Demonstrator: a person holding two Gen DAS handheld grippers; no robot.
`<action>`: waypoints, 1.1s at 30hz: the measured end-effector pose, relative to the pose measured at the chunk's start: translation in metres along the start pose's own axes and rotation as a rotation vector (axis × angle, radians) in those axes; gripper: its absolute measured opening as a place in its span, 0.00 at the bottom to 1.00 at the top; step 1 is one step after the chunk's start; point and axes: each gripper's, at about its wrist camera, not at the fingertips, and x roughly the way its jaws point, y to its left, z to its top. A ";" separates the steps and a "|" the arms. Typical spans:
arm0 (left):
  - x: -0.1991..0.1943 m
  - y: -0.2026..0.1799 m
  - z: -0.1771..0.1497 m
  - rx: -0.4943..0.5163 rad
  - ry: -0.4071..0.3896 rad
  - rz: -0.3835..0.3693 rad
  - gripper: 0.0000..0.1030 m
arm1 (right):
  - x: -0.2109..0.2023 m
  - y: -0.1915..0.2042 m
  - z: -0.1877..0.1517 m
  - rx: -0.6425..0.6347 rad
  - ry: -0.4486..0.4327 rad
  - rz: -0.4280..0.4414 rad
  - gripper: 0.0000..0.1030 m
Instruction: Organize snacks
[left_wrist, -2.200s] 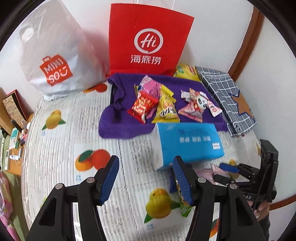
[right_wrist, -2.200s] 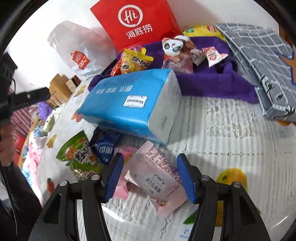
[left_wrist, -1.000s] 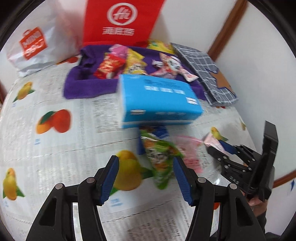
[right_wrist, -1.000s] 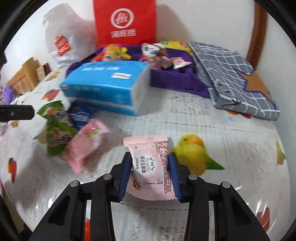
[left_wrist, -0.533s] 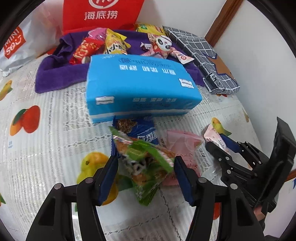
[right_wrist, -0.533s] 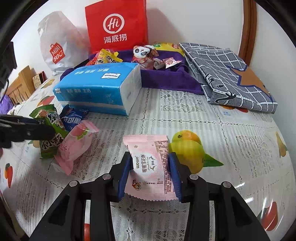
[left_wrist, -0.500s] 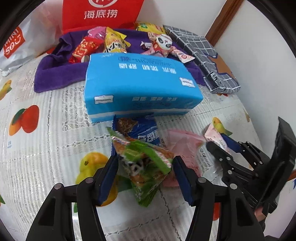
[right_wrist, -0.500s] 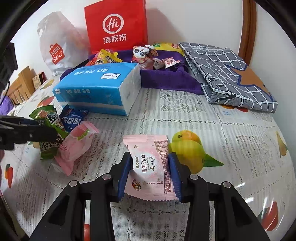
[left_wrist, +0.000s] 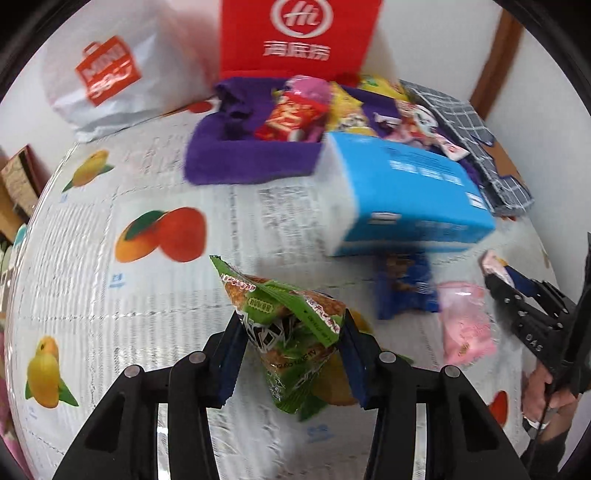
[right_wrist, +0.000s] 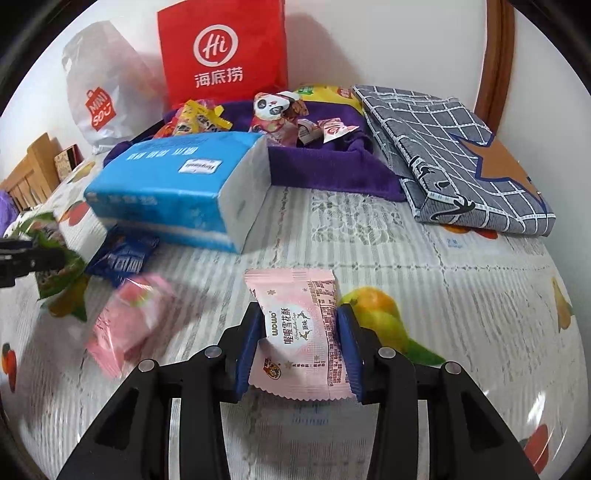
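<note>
1. Your left claw (left_wrist: 291, 354) has just been closing and now pinches the green crinkled foil snack packet (left_wrist: 286, 325) by its sides; the packet fills the gap between the blue pads and seems to be just off the fruit-printed tablecloth (left_wrist: 155, 306) that covers the desk.
2. Your right claw (right_wrist: 300, 341) is pressed onto the pale pink flat snack sachet with printed lettering (right_wrist: 301, 332), one pad on each long edge, with the sachet low over the cloth.
3. Just beside the green packet lie a dark blue foil snack packet (left_wrist: 404, 286) and a soft pink pillow-shaped snack packet (left_wrist: 465, 326), both loose on the cloth and not held.
4. Behind them sits the blue rectangular plastic-wrapped tissue pack (left_wrist: 402, 199), and behind that the purple cloth tray (left_wrist: 251, 162), where several other snacks are already piled.
5. A red paper bag with a white logo (left_wrist: 299, 37) and a white plastic shopping bag (left_wrist: 114, 70) stand against the wall; a grey checked folded fabric bag (right_wrist: 450, 155) lies to the right of the tray.
6. You look to be at the pick-up step, both claws loaded. Next, lift each packet clear of the tissue pack and carry it to the purple tray, one arm at a time to avoid crossing, then let go above the pile.
7. The blue and pink packets remain for later.
</note>
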 end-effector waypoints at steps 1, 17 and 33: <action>0.000 0.002 -0.001 -0.004 -0.023 -0.001 0.44 | 0.001 0.001 0.001 -0.003 -0.001 -0.005 0.40; 0.012 -0.010 -0.015 0.033 -0.164 0.081 0.46 | 0.004 -0.001 0.004 0.011 0.003 0.002 0.41; 0.012 -0.008 -0.016 0.018 -0.169 0.058 0.46 | 0.005 -0.001 0.003 0.016 0.002 0.000 0.43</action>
